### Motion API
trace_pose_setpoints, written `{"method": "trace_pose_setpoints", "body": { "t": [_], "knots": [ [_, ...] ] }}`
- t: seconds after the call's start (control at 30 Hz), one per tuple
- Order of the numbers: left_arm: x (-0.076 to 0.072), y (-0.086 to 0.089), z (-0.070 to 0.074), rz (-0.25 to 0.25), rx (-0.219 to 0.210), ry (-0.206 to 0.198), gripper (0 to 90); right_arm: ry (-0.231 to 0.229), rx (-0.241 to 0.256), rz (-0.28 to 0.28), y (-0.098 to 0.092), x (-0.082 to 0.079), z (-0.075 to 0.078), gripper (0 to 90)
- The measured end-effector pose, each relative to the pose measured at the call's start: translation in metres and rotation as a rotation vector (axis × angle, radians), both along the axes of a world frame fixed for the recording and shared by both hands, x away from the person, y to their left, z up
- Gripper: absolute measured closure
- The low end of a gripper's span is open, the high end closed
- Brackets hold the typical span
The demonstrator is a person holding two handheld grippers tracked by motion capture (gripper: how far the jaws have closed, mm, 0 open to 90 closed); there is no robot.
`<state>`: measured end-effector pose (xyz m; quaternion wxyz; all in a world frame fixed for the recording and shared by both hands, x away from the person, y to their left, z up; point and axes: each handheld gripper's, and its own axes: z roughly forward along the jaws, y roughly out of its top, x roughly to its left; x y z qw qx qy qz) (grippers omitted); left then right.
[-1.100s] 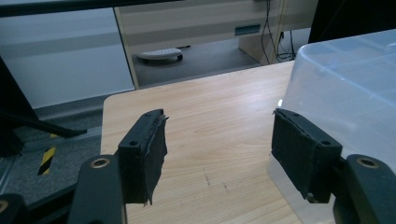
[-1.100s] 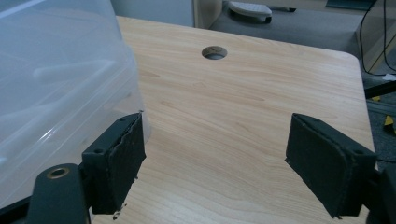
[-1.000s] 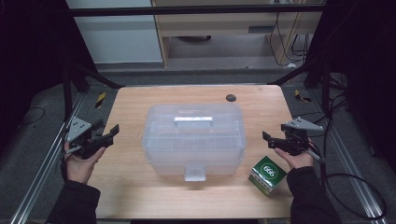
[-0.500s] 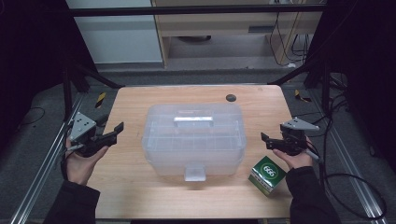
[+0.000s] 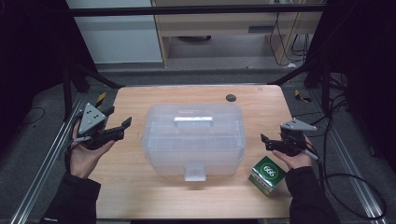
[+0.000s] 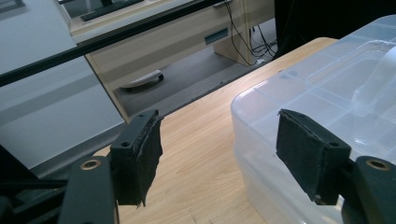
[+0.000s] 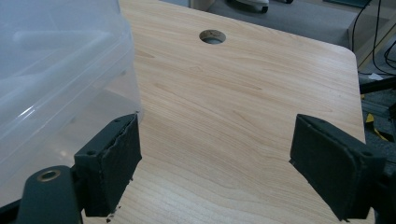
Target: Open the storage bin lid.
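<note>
nearest, a green box marked 666 [image 5: 267,174] lies on the wooden surface [image 5: 261,107] just beside the right hand. right tool [image 5: 272,142]: jaws apart, holding nothing, right of the clear lidded plastic storage box [image 5: 194,137]. left tool [image 5: 120,128]: jaws apart, holding nothing, just left of that box, not touching. storage box sits mid-surface, lid on, handle [image 5: 193,120] on top. farther back, a round cable hole [image 5: 230,98].
</note>
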<state>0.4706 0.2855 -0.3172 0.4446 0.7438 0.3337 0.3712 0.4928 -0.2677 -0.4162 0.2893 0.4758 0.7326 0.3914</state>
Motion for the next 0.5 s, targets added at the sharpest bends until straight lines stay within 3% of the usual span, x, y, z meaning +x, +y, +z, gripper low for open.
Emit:
{"method": "trace_pose_setpoints", "body": {
  "t": [0.2, 0.5],
  "knots": [
    [0.004, -0.011, 0.005, -0.032, 0.016, 0.005, 28.0, -0.004, 0.003, 0.002, 0.0, -0.001, 0.001, 16.6],
    [0.009, -0.029, 0.011, -0.044, 0.098, 0.007, 29.5, 0.005, 0.006, 0.005, -0.001, -0.001, 0.001, 16.5]
  ]
}}
